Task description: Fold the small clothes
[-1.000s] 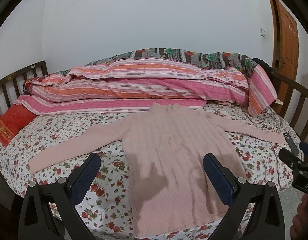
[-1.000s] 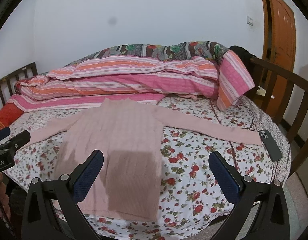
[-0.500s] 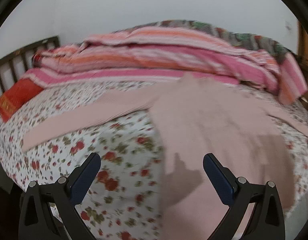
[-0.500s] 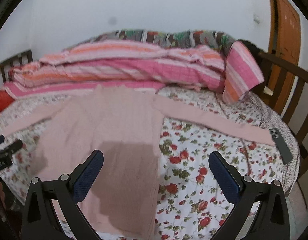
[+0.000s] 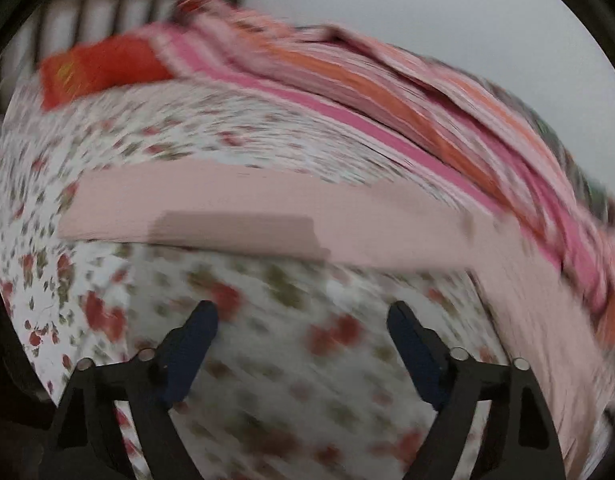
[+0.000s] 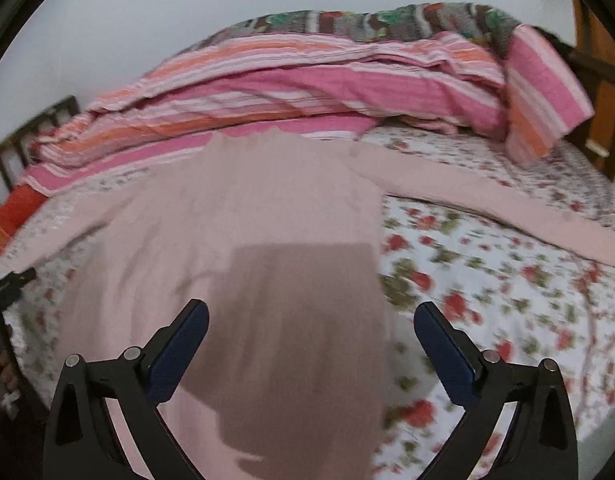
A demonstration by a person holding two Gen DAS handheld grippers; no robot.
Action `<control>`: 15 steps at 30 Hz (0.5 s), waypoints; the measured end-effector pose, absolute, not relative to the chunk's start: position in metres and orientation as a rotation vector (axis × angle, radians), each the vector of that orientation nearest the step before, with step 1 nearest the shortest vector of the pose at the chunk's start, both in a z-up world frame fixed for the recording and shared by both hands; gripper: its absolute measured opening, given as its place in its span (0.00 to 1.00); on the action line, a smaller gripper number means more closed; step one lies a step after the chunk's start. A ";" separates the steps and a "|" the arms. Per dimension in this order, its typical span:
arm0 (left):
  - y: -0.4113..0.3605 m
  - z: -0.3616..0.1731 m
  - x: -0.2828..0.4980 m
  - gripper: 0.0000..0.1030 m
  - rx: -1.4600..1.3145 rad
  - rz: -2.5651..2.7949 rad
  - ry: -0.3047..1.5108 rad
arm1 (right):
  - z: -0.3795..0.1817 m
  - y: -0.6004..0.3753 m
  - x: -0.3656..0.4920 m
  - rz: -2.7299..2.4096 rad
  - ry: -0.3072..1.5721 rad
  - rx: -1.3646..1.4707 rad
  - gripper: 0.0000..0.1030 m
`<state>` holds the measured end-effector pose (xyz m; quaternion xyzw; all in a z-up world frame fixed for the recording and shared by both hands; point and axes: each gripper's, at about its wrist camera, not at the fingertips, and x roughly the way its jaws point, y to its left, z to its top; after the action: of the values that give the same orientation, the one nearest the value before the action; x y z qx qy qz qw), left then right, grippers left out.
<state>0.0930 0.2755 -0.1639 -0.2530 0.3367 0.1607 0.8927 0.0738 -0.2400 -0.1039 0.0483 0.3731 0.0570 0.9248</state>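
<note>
A pale pink knitted sweater (image 6: pixel 243 220) lies flat on the flowered bed sheet (image 6: pixel 487 280) with both sleeves spread out. In the blurred left wrist view its left sleeve (image 5: pixel 211 208) runs across the middle of the picture. My left gripper (image 5: pixel 303 324) hovers over bare sheet just short of that sleeve; its jaws are closing and nothing is between them. My right gripper (image 6: pixel 311 324) stands open above the sweater's lower body near its right edge, holding nothing. The right sleeve (image 6: pixel 499 208) stretches away to the right.
A striped pink and orange quilt (image 6: pixel 307 80) is piled along the back of the bed. A red cushion (image 5: pixel 99 68) lies at the far left by the dark wooden bed rail (image 6: pixel 23 148). An orange door (image 6: pixel 603 92) stands at the far right.
My left gripper swung left and down, rolling, from over the sweater's body to the left sleeve, and its jaws narrowed. My right gripper sank closer to the sweater's lower body.
</note>
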 end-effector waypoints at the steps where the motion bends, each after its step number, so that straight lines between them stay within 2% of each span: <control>1: 0.288 -0.168 0.094 0.74 -0.570 0.345 0.698 | -0.105 -0.239 0.078 0.135 0.772 0.115 0.97; 7: 0.342 -0.176 0.102 0.54 -0.714 0.395 0.643 | -0.115 -0.241 0.098 0.178 0.816 0.181 0.96; 10: 0.356 -0.176 0.111 0.33 -0.715 0.459 0.645 | -0.118 -0.245 0.104 0.174 0.824 0.196 0.96; 12: 0.361 -0.173 0.115 0.10 -0.694 0.498 0.640 | -0.118 -0.248 0.106 0.175 0.822 0.199 0.96; 15: 0.353 -0.155 0.122 0.08 -0.622 0.511 0.620 | -0.116 -0.254 0.109 0.168 0.812 0.184 0.96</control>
<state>0.1223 0.3534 -0.1547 -0.2977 0.2968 0.2445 0.8738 0.1087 -0.2544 -0.1158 0.0894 0.3938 0.0817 0.9112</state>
